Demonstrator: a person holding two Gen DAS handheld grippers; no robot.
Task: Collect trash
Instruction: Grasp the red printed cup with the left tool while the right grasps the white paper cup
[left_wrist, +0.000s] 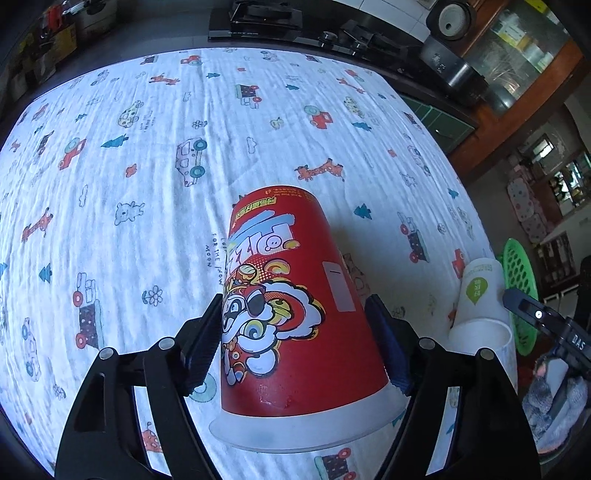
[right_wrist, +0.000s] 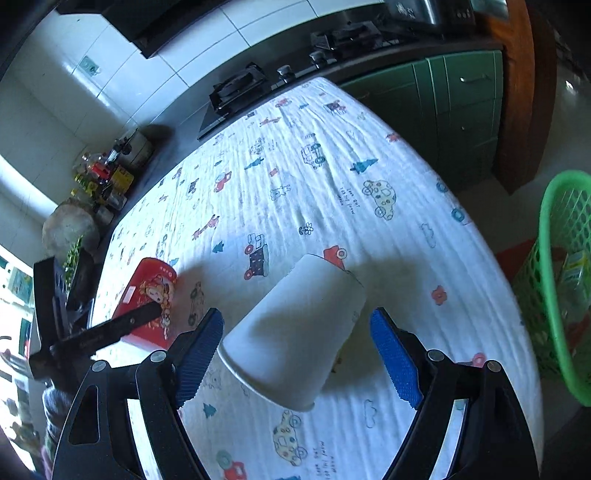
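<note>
A red paper cup (left_wrist: 291, 295) with a cartoon print lies on the patterned tablecloth (left_wrist: 147, 166), its wide white rim toward me. My left gripper (left_wrist: 295, 299) is shut on it, both dark pads pressing its sides. Close to the table's right edge lies a white paper cup (right_wrist: 295, 325), on its side with the mouth toward me. My right gripper (right_wrist: 297, 314) straddles it, open, with a gap on each side between the blue pads (right_wrist: 395, 362) and the cup. The red cup (right_wrist: 147, 291) and a left finger show at the left of the right wrist view.
A green plastic basket (right_wrist: 561, 258) with some items inside stands on the floor off the table's right edge. A gas stove (right_wrist: 236, 88) and dark counter run along the far edge. Bottles and jars (right_wrist: 103, 177) crowd the far left corner. Green cabinets (right_wrist: 461, 110) stand behind.
</note>
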